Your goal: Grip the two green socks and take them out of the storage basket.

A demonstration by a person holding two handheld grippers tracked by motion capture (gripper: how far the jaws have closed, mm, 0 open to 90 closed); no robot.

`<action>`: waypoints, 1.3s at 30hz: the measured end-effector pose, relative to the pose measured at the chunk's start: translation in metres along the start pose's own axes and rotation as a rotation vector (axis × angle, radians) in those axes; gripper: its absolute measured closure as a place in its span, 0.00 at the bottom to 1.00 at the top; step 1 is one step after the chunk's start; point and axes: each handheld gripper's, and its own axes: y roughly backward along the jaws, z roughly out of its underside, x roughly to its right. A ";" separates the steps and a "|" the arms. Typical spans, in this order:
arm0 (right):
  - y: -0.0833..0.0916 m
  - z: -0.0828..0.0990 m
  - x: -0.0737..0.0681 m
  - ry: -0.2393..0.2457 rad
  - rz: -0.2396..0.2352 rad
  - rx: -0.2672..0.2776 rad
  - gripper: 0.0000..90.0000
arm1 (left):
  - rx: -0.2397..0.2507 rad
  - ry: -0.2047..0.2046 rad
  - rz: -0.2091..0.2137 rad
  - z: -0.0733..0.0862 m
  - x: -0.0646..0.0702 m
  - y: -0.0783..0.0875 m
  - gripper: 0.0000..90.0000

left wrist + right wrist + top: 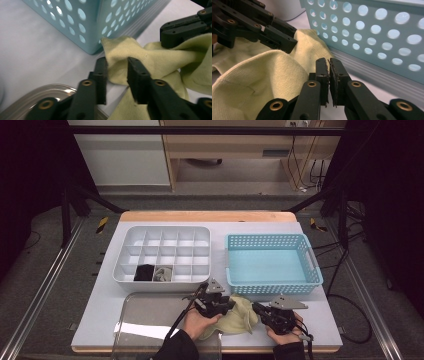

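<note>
- Surroundings: one light-blue perforated basket (272, 260) stands on the right half of the white worktop (100, 305). One white compartment tray (165, 254) stands to its left. One clear plastic lid (145, 320) lies at the near left edge.
- Tray contents: two front compartments are occupied, one by a dark item (144, 272) and one by a grey item (162, 273).
- Obstruction: the basket's near wall stands directly behind the cloth (237, 315); a cloth corner reaches the basket's corner in the left gripper view.
- Task item: one pale yellow-green knit cloth, crumpled into folds, lies on the worktop just in front of the basket, between the two grippers.
- Left gripper (117, 72): jaws narrowly apart, with a fold of cloth between them; whether the pads press on it cannot be told.
- Right gripper (329, 75): jaws nearly closed, a thin gap between them; whether they pinch the cloth cannot be told from its own view.
</note>
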 end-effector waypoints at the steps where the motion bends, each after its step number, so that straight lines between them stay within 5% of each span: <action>1: 0.000 0.000 0.000 -0.004 -0.001 -0.001 0.95 | -0.002 -0.001 0.000 0.000 0.000 0.000 0.88; 3: -0.001 0.000 0.000 -0.003 -0.001 -0.006 0.95 | -0.007 0.001 0.011 0.001 0.000 0.000 0.97; 11: 0.000 0.001 0.002 -0.009 0.004 -0.001 0.95 | 0.017 -0.040 0.011 -0.003 0.007 0.015 0.99; 20: 0.010 -0.005 0.002 -0.001 -0.027 0.072 0.92 | 0.031 -0.039 -0.002 0.008 0.018 0.060 1.00; 29: 0.023 -0.022 -0.025 0.049 -0.108 0.132 0.80 | 0.069 0.003 -0.019 0.034 0.022 0.094 1.00; 39: 0.009 -0.019 -0.055 0.069 -0.190 0.073 0.73 | 0.082 0.052 -0.099 0.054 0.008 0.106 1.00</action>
